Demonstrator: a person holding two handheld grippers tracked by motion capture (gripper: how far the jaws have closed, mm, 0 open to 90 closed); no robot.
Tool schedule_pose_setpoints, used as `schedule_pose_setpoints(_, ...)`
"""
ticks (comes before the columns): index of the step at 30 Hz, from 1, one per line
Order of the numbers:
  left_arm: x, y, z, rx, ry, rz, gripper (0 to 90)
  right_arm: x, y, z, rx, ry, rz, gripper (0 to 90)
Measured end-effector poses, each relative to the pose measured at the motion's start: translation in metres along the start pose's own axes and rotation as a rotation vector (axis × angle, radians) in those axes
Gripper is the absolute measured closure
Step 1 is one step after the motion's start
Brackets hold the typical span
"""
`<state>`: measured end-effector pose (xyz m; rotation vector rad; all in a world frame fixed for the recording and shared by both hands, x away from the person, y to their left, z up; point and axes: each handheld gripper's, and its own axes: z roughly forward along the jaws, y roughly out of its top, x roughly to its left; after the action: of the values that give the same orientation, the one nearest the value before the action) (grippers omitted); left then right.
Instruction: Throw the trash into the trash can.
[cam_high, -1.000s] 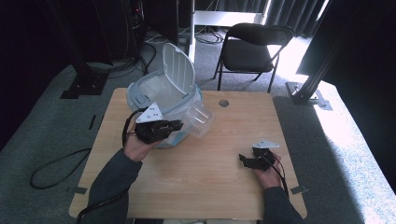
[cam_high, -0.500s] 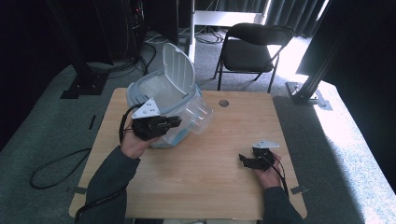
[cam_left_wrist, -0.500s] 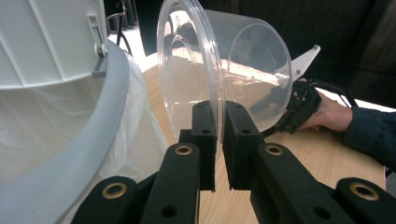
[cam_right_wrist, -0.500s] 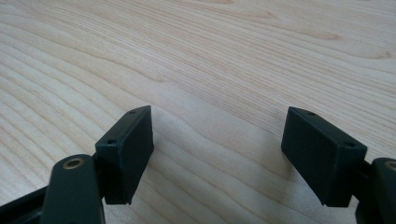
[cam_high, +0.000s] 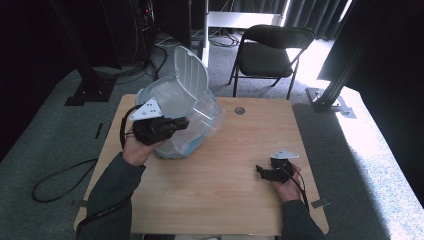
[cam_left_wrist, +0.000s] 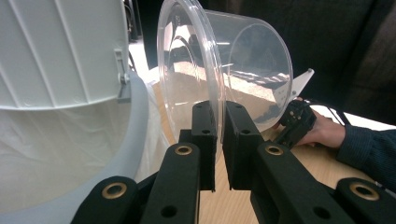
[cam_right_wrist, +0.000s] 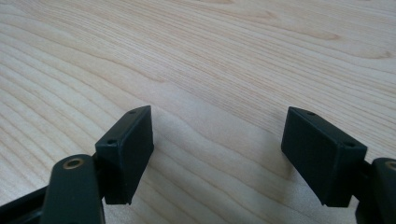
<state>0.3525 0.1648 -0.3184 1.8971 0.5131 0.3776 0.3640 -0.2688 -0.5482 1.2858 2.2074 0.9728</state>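
Observation:
A clear plastic tub (cam_left_wrist: 252, 79) hangs tilted on its side, its rim pinched between the jaws of my left gripper (cam_left_wrist: 219, 126), which is shut on it. From above, the tub (cam_high: 206, 117) is lifted over the light blue bin (cam_high: 175, 145) with its white lid (cam_high: 192, 75) standing open. My left gripper (cam_high: 175, 125) sits at the bin's left front. My right gripper (cam_high: 262, 172) rests low over the table (cam_high: 225, 200) at the right, jaws open and nothing between them (cam_right_wrist: 217, 149).
A white liner bag lines the bin (cam_left_wrist: 56, 154). A black folding chair (cam_high: 270, 55) stands behind the table. A dark round hole (cam_high: 239, 110) marks the tabletop near the back edge. Black stands and cables lie on the carpet at the left.
My left gripper has risen with the clear tub, lifting and tilting it beside the bin. The right gripper has stayed put.

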Motion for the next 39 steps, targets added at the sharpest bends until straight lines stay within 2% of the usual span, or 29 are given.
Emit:
schedule_pose_setpoints(17, 0.009, 0.019, -0.018, -0.045, 0.042, 0.01, 84.0, 0.0, 0.0, 0.0, 0.001, 0.0, 0.001, 24.2)
schedule_pose_setpoints(39, 0.03, 0.019, -0.028, -0.068, 0.099, -0.029, 84.1, 0.0, 0.0, 0.0, 0.001, 0.0, 0.002, 24.2)
